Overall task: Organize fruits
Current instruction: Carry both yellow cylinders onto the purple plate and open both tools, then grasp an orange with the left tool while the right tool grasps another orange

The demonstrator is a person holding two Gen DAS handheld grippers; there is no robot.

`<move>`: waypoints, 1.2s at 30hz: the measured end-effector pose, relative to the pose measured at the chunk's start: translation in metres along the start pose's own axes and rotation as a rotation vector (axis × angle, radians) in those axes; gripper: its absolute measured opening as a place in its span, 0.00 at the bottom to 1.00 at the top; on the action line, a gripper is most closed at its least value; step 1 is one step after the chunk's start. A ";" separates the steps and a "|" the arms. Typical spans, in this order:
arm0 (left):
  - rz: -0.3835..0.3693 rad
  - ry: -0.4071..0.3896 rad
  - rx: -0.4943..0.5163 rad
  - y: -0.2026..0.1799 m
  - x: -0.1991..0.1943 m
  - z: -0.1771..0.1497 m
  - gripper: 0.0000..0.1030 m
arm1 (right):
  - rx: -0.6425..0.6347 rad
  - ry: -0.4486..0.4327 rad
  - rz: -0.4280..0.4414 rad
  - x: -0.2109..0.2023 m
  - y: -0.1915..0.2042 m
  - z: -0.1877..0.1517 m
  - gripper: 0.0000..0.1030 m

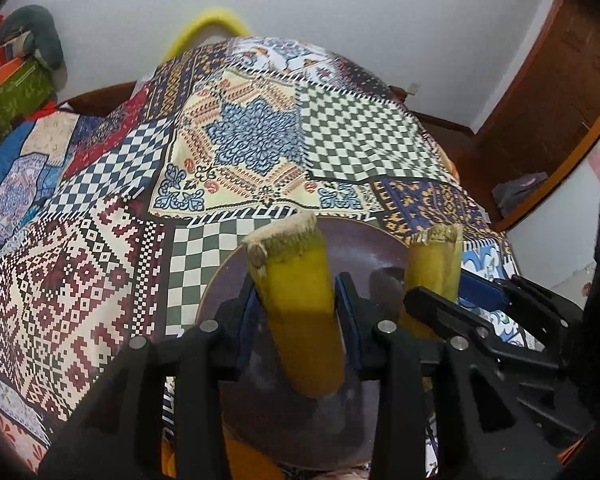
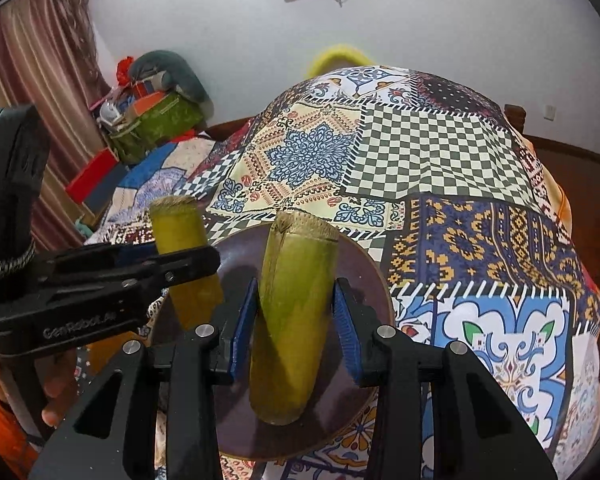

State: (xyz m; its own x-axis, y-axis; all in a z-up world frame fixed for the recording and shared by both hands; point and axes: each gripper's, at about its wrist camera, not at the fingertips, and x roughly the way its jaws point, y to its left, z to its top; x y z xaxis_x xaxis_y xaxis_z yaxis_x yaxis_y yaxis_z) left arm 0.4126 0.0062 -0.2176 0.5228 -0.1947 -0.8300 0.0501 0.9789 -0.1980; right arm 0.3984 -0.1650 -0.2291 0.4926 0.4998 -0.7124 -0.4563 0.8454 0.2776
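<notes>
Two yellow-green cut sugarcane pieces stand tilted over a dark purple plate (image 1: 364,248) (image 2: 364,280) on the patchwork tablecloth. My left gripper (image 1: 298,286) is shut on one cane piece (image 1: 300,320), its blue pads against both sides. The lower end is at the plate's surface. My right gripper (image 2: 296,284) is shut on the other cane piece (image 2: 292,320), whose lower end is down on the plate. Each wrist view also shows the other hand's tool: the right gripper (image 1: 446,288) with its cane (image 1: 436,256), and the left gripper (image 2: 180,252) with its cane (image 2: 176,220).
The patchwork tablecloth (image 1: 260,140) covers the table beyond the plate. A yellow curved chair back (image 1: 204,24) rises behind the far edge. Bags and boxes (image 2: 156,112) are piled at the left. A hand in an orange sleeve (image 2: 56,392) holds the left tool. A wooden door (image 1: 560,92) stands at the right.
</notes>
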 end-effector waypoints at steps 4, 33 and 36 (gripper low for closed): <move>-0.023 0.059 -0.027 0.005 0.012 0.001 0.37 | 0.009 0.035 -0.002 0.010 -0.004 0.002 0.35; 0.149 -0.250 0.058 0.030 -0.145 -0.057 0.52 | -0.094 -0.144 0.000 -0.089 0.060 -0.014 0.43; 0.175 -0.253 0.053 0.045 -0.153 -0.068 0.59 | -0.111 -0.150 -0.003 -0.091 0.072 -0.019 0.45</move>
State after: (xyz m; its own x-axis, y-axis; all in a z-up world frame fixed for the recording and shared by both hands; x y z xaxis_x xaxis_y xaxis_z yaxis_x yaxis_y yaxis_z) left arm 0.2770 0.0753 -0.1354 0.7222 -0.0075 -0.6916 -0.0188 0.9994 -0.0305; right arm 0.3066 -0.1537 -0.1565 0.5951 0.5271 -0.6066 -0.5300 0.8249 0.1969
